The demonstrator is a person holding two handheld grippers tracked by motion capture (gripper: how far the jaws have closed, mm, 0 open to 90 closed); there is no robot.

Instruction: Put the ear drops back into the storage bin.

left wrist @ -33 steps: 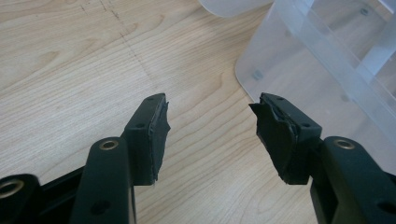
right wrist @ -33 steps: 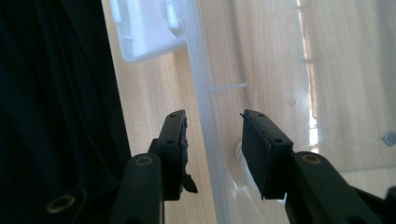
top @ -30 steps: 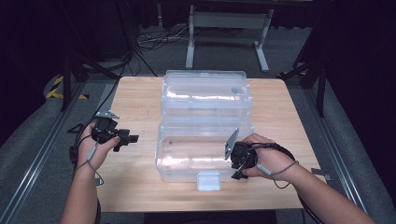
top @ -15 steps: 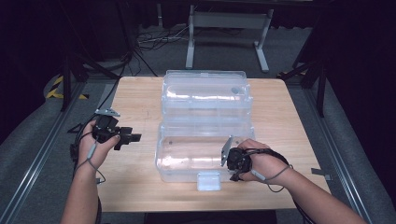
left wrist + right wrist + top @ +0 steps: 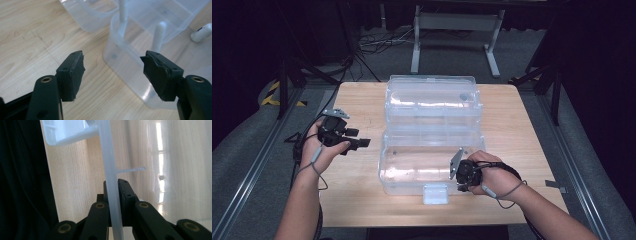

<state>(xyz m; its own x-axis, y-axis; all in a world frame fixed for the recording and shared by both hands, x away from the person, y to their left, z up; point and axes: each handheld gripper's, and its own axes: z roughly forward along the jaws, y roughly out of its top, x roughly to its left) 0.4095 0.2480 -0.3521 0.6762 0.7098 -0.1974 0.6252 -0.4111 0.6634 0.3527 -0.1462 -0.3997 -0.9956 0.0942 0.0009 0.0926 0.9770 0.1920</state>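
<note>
A clear plastic case lies opened out on the wooden table, one half far and one half near. A white latch sits on the near half's front edge. My right gripper is at the near half's front right and shut on its thin clear wall. In the right gripper view the jaws clamp that wall between them, and the latch shows at the upper left. My left gripper hovers left of the case, open and holding nothing. In the left gripper view its open jaws point at the case's corner.
Bare wood lies to the left of the case and along the table's right side. A small white piece shows through the clear plastic. Behind the table stand a metal frame and loose cables on the floor. Dark rails run along both sides.
My right gripper has slid a little to the left and nearer along the case's front part, staying on the wall. The left gripper has barely moved.
</note>
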